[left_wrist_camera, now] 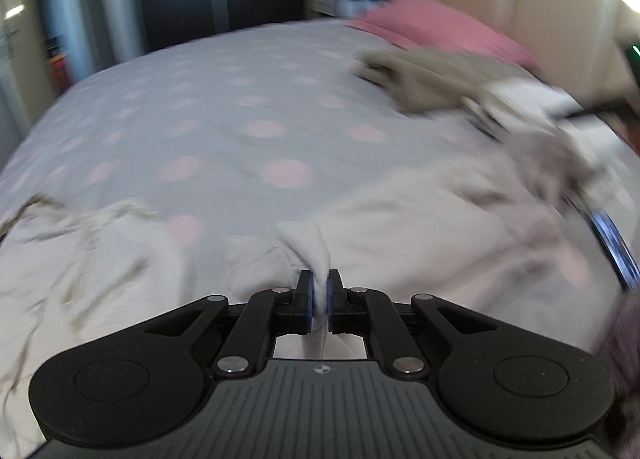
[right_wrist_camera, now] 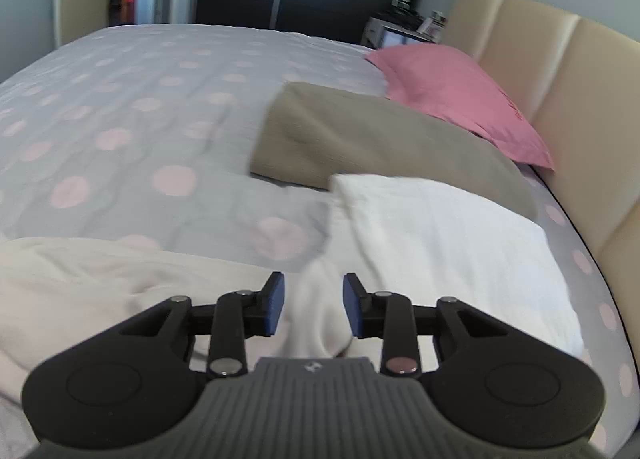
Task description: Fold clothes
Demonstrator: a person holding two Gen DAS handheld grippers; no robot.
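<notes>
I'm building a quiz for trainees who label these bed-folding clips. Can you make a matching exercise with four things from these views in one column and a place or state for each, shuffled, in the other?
Things:
1. left hand-held gripper
2. right hand-held gripper
3. pink pillow
4. folded khaki garment

Places or states:
A. against the beige headboard
B. open, fingers either side of a bunch of cream garment
C. shut on a pinch of cream cloth
D. lying between the pillow and the folded white cloth

Pairs: 1-C, 2-B, 3-A, 4-D
</notes>
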